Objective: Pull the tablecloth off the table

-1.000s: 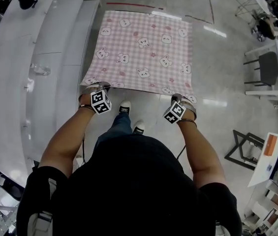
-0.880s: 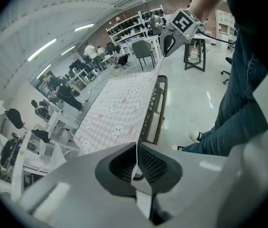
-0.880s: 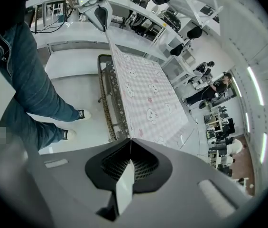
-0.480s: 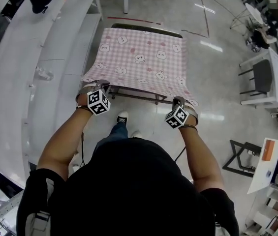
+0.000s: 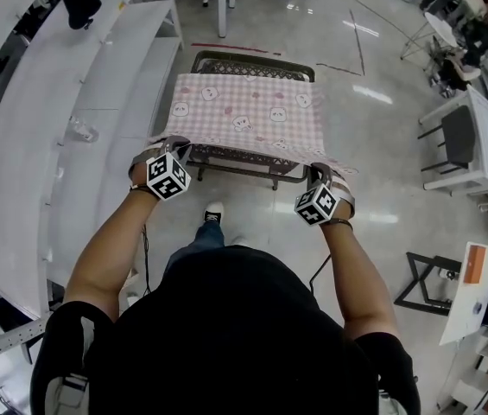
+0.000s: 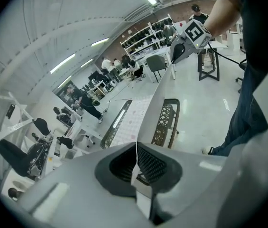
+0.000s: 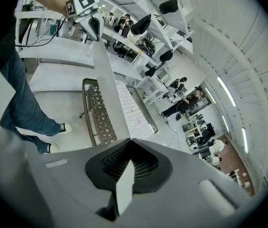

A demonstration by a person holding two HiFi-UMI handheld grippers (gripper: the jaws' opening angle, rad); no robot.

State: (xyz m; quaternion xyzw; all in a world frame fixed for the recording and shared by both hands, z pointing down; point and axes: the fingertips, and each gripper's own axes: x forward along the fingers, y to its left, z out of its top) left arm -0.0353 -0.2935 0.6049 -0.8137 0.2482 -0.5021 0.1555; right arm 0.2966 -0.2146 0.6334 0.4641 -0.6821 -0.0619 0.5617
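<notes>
At the near edge of the table (image 5: 252, 61), the left gripper (image 5: 169, 148) and the right gripper (image 5: 319, 174) each clamp their jaws tight on a front corner of the pink checked tablecloth (image 5: 248, 111), one per side, so the tablecloth hangs stretched between them instead of bunching. Its front is lifted clear while the rest lies over the middle of the table, leaving the far end bare.

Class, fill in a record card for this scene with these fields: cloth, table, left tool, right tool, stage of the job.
cloth: pink checked tablecloth with animal faces; near edge lifted, the rest lying on the table
table: dark metal lattice table, far end uncovered
left tool: left tool shut on the tablecloth's near left corner
right tool: right tool shut on its near right corner
stage: tablecloth partly drawn back, not yet off
</notes>
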